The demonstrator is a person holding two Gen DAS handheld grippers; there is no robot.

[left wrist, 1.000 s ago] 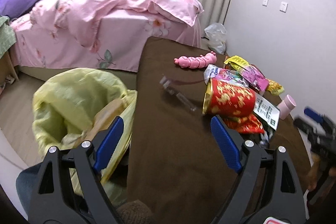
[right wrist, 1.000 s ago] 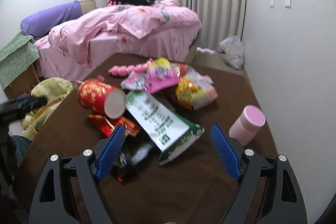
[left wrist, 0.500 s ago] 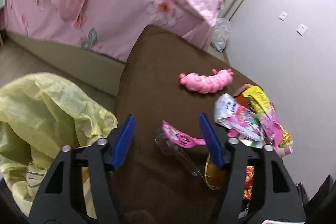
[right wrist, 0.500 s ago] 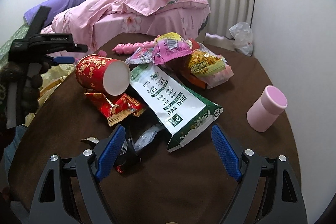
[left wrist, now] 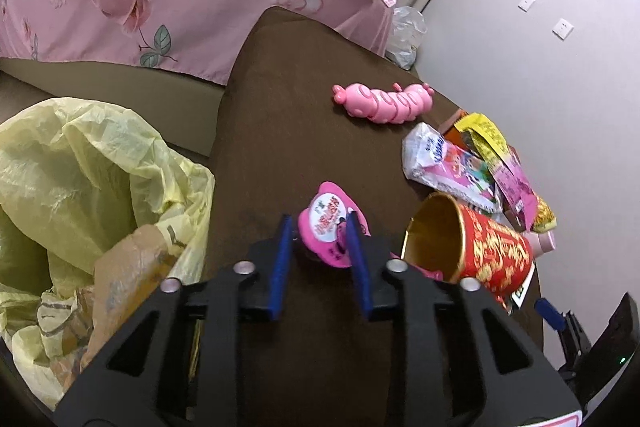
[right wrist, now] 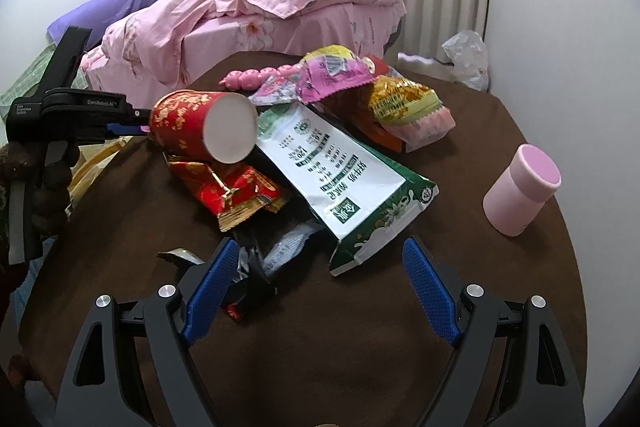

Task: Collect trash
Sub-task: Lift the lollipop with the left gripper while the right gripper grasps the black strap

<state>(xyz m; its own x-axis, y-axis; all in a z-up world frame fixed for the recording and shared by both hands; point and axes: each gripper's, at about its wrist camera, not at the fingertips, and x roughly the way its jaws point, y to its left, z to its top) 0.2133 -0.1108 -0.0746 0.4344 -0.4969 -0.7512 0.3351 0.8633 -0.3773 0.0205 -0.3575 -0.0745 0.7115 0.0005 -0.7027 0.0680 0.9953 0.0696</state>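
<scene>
Two sets of tongs work here: the left tongs [left wrist: 318, 227], lower centre of frame, are closing around a pink-lidded cup [left wrist: 328, 229] on the desk [left wrist: 280, 131], beside the yellow trash bag [left wrist: 92, 179] at left; the right tongs [right wrist: 320, 275] gape empty over wrappers [right wrist: 344, 183].
</scene>
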